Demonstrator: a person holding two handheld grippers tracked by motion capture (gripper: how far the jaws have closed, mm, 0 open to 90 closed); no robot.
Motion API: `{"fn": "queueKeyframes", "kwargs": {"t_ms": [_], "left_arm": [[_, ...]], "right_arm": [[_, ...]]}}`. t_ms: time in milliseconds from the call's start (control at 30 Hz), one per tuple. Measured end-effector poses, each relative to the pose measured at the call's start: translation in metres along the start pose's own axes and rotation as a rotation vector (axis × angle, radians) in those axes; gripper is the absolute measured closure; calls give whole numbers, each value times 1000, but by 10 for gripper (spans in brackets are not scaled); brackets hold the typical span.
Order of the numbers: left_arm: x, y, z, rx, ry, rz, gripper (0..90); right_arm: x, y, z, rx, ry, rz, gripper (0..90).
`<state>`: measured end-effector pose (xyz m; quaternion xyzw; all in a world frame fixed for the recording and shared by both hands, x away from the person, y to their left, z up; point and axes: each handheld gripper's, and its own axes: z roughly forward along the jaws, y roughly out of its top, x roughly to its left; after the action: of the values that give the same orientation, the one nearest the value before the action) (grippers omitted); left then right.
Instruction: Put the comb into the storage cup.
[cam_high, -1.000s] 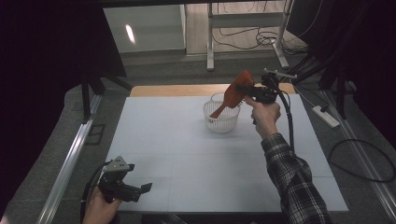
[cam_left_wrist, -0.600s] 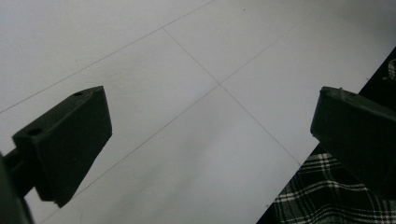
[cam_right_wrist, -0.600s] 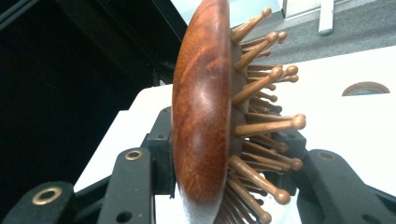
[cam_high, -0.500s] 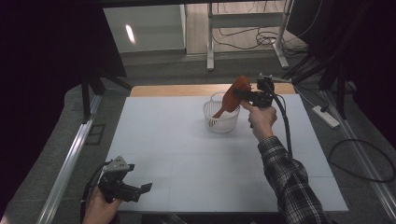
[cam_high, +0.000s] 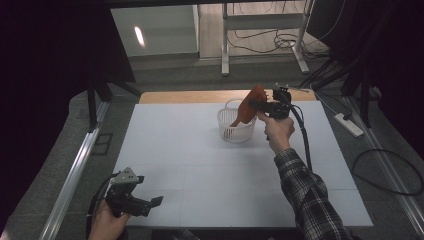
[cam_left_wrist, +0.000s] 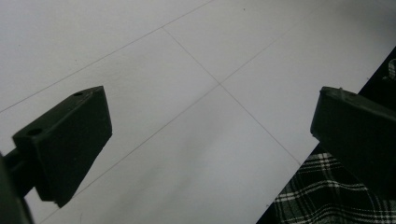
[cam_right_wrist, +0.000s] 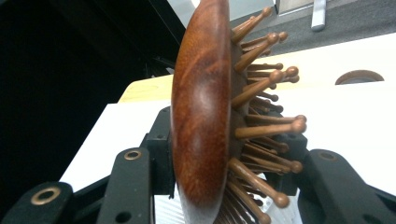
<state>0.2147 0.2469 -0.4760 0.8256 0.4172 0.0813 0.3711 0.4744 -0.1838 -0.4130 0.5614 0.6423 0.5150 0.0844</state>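
White table (cam_high: 200, 165) fills the middle of a dark room. Near the front edge, the left gripper (cam_high: 150, 204) rests low in the person's hand, its jaws wide apart with nothing between them. Farther back, the right gripper (cam_high: 256, 105) is closed tight on a wooden hairbrush (cam_high: 247, 107), with one jaw on the smooth back and one on the bristle side. The brush leans with its lower end down inside a white plastic basket (cam_high: 231, 131). Behind the table lie cables (cam_high: 265, 42) on the floor.
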Motion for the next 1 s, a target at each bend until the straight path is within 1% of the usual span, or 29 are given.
{"fn": "queueKeyframes", "kwargs": {"t_ms": [233,433,567,667,867,1000], "left_arm": [[0,0,0,4,0,3,0],[0,1,1,6,1,5,0],[-1,1,1,10,1,7,0],[-1,1,1,12,2,8,0],[-1,1,2,14,1,9,0],[-1,1,2,15,3,11,0]], "right_arm": [[-5,-3,0,1,6,12,517],[-12,-7,-1,-9,7,48,490],[-16,-9,-2,-10,3,56,473],[-17,-10,-3,-11,-4,55,457],[-17,-11,-3,-12,-21,24,427],[-17,-11,-2,-5,-28,16,408]]}}
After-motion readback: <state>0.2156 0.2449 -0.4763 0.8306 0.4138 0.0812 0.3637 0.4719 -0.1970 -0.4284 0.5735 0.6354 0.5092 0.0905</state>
